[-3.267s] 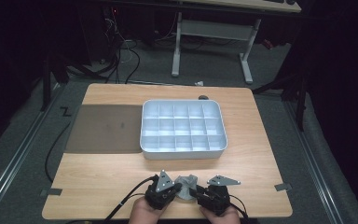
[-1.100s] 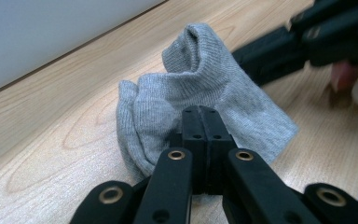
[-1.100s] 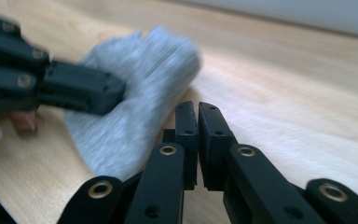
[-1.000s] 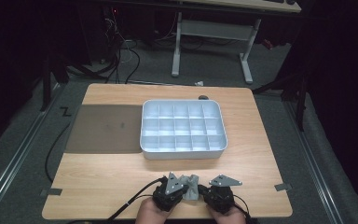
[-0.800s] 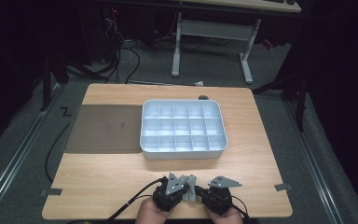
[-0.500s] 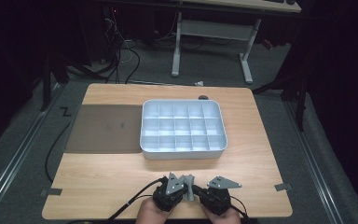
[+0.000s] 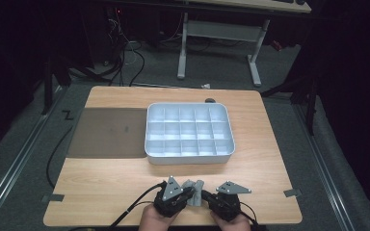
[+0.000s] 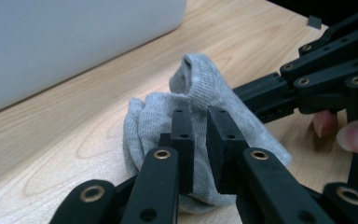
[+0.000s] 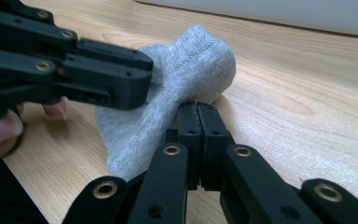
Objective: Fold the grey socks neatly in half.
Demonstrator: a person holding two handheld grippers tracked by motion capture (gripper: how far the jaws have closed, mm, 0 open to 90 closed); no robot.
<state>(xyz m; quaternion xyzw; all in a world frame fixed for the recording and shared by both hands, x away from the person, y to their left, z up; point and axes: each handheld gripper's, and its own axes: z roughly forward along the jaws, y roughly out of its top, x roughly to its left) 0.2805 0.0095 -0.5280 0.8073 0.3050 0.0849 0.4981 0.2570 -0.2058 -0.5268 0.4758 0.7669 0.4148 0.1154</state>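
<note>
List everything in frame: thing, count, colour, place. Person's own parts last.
sock: 1, grey, bunched on the near table edge between the two tools
organiser tray: 1, white-grey, many compartments, table centre
mat: 1, dark grey-brown, flat, left of the tray and touching it
small dark object: 1, black, far table edge behind the tray; too small to identify
table: 1, light wood, tape bits at its near corners
desk frame: 1, white legs, on the floor beyond the table
cables: several, black, floor at far left
left tool: 1, black, narrow gap between jaws, sock in it
right tool: 1, black, jaws shut on the sock's edge
hands: 2, bottom edge, holding the tools
</note>
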